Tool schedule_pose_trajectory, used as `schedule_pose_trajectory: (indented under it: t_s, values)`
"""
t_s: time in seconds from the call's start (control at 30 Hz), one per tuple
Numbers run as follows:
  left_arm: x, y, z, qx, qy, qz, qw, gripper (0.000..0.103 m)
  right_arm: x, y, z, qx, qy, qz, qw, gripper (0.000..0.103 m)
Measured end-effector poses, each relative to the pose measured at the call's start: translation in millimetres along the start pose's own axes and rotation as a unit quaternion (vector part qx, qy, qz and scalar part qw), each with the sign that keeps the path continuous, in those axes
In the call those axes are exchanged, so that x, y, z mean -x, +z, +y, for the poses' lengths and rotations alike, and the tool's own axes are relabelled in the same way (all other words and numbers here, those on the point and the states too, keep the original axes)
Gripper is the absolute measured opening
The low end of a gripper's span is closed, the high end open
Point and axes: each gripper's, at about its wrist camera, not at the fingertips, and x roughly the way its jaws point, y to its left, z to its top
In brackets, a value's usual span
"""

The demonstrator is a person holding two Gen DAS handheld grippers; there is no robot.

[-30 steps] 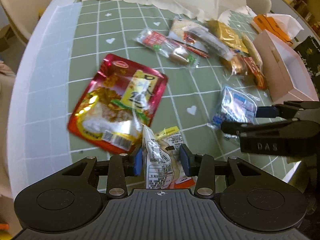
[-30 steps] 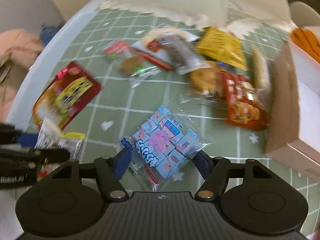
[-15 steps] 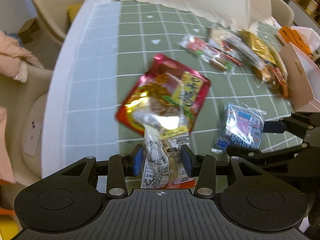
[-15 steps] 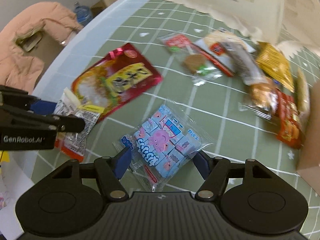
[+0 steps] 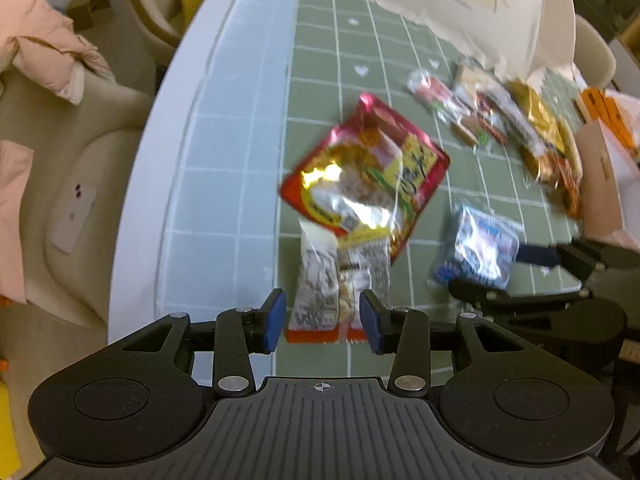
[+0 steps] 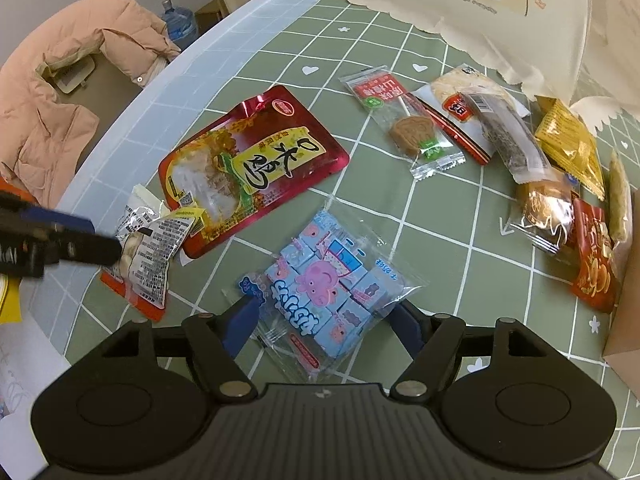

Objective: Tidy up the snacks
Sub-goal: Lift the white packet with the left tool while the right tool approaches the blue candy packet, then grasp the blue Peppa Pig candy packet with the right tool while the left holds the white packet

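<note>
Blue snack bag (image 6: 326, 276): clear wrapper full of small blue cartons with a pink cartoon pig, lying on the green checked tablecloth (image 6: 452, 240) at the near edge, between the fingers of the right gripper (image 6: 324, 322).
Right gripper: jaws have just been opening; the blue pads stand on either side of the bag's near end and do not press on it, so the bag is released.
White printed packet (image 5: 340, 276): small crinkled packet with an orange bottom edge, left of the blue bag, its far end tucked against the red pouch.
Left gripper (image 5: 322, 320): jaws have just been closing a little; the pads flank the packet's near end with a gap visible on each side, so it is unclenched and grips nothing.
Red pouch (image 6: 248, 168): large glossy pouch with a yellow label, flat on the cloth, far-left of the blue bag and apart from it.
Other snacks (image 6: 472, 124): a row of wrappers along the far right, some overlapping, ending in a gold packet and an orange-red one.
Cardboard box (image 6: 624, 312): at the right edge, next to the orange-red packet.
Cream cloth (image 6: 480, 4): draped over the far side of the table.
Pink jacket (image 6: 60, 92): off the table, far left.
</note>
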Motion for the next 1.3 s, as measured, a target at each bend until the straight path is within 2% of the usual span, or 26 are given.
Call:
schedule_pose_trajectory:
  t_s: [0.2,0.3,0.47,0.63,0.83,1.03,1.13,1.3]
  values:
    - [-14.5,-2.2,-20.7,-0.031,0.023,0.008,0.9992,0.046,1.2,-2.4,-2.1,-0.003,0.005,-0.001,1.000,0.076]
    - [-21.1,0.6,-25.8,-0.040,0.035,0.004,0.9986,0.052,2.1,-5.7,-3.0,-0.002,0.005,-0.004,1.000,0.078]
    - [-25.9,5.9,-23.6,-0.032,0.028,-0.010,0.9991,0.062,1.6,-10.7,-4.1,-0.007,-0.001,-0.006,1.000,0.087]
    - [-28.6,8.0,-21.4,-0.032,0.010,-0.024,0.9992,0.062,1.8,-20.1,2.8,0.008,-0.020,-0.009,1.000,0.089]
    - [-30.1,9.3,-25.8,-0.031,0.012,-0.022,0.9992,0.062,4.3,-29.4,2.6,-0.014,-0.029,-0.023,0.999,0.092]
    - [-31.4,13.0,-26.3,-0.008,0.002,-0.014,0.9999,0.060,3.6,-41.2,0.9,-0.052,-0.053,-0.047,0.996,0.103]
    - [-34.7,19.4,-30.9,0.002,-0.001,-0.022,0.9998,0.061,5.2,-44.2,1.3,-0.064,-0.058,-0.050,0.995,0.103]
    - [-37.5,22.8,-37.5,-0.009,-0.006,-0.047,0.9988,0.058,8.2,-49.1,-1.9,-0.079,-0.060,-0.046,0.994,0.103]
